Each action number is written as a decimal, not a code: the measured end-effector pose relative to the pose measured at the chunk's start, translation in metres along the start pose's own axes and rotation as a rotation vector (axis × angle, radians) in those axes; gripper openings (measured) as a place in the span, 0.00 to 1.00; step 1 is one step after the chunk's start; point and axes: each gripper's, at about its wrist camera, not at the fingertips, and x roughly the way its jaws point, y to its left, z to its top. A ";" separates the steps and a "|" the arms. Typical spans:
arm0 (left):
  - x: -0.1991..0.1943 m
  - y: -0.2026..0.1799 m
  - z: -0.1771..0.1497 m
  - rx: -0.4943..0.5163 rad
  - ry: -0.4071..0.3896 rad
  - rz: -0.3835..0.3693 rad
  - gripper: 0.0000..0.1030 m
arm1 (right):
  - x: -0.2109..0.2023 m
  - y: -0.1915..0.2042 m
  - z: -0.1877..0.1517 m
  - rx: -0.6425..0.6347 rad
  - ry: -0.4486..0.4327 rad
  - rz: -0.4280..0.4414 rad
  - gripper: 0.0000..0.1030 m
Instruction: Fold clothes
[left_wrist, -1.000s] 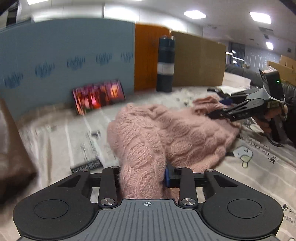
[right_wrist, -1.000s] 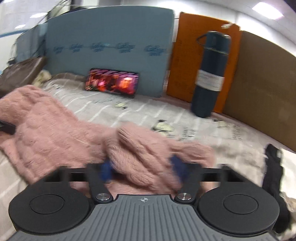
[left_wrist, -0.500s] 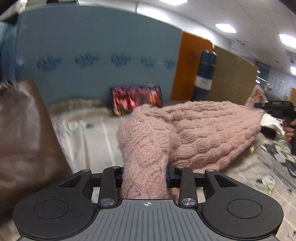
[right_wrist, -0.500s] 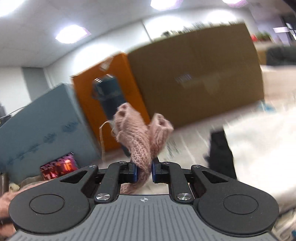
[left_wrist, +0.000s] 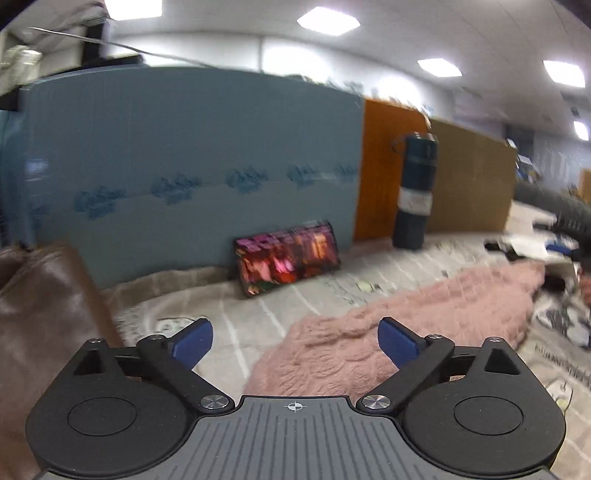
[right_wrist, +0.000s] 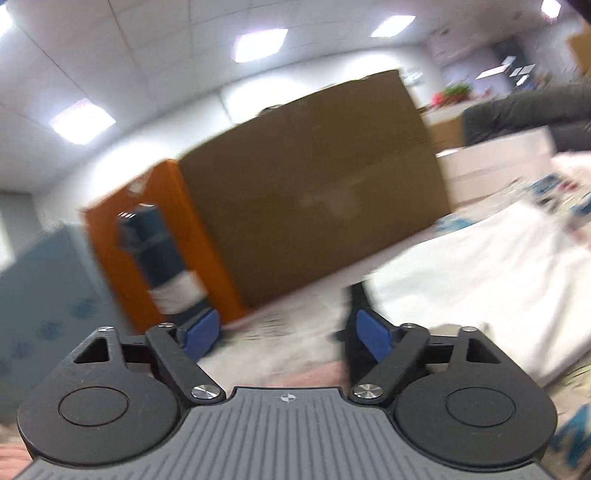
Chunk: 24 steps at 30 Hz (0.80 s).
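A fuzzy pink knit sweater (left_wrist: 406, 325) lies stretched out on the printed bed sheet (left_wrist: 258, 317), running from just in front of my left gripper away to the right. My left gripper (left_wrist: 295, 341) is open and empty, its blue pads just above the sweater's near end. My right gripper (right_wrist: 288, 336) is open and empty, raised and tilted; a pink strip of the sweater (right_wrist: 314, 373) shows just below its jaws. The right wrist view is blurred.
A blue headboard panel (left_wrist: 184, 177), an orange board (left_wrist: 388, 166) and a brown cardboard sheet (right_wrist: 314, 184) stand behind. A dark bottle (left_wrist: 413, 192) and a colourful pouch (left_wrist: 288, 258) stand by them. A brown leather bag (left_wrist: 37, 314) is at left. White fabric (right_wrist: 480, 266) lies at right.
Both grippers have opened and let go of the pink sweater. The sweater, held up half a second ago, now lies flat on the sheet.
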 end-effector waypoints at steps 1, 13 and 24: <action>0.004 0.000 0.003 0.010 0.006 -0.009 0.94 | 0.002 0.000 0.000 0.018 0.041 0.062 0.83; -0.031 -0.050 -0.022 0.211 -0.171 0.060 0.20 | 0.012 0.039 -0.030 -0.149 0.270 0.273 0.85; -0.071 -0.107 -0.061 0.393 -0.276 0.023 0.13 | 0.009 0.153 -0.055 -0.875 0.299 0.563 1.00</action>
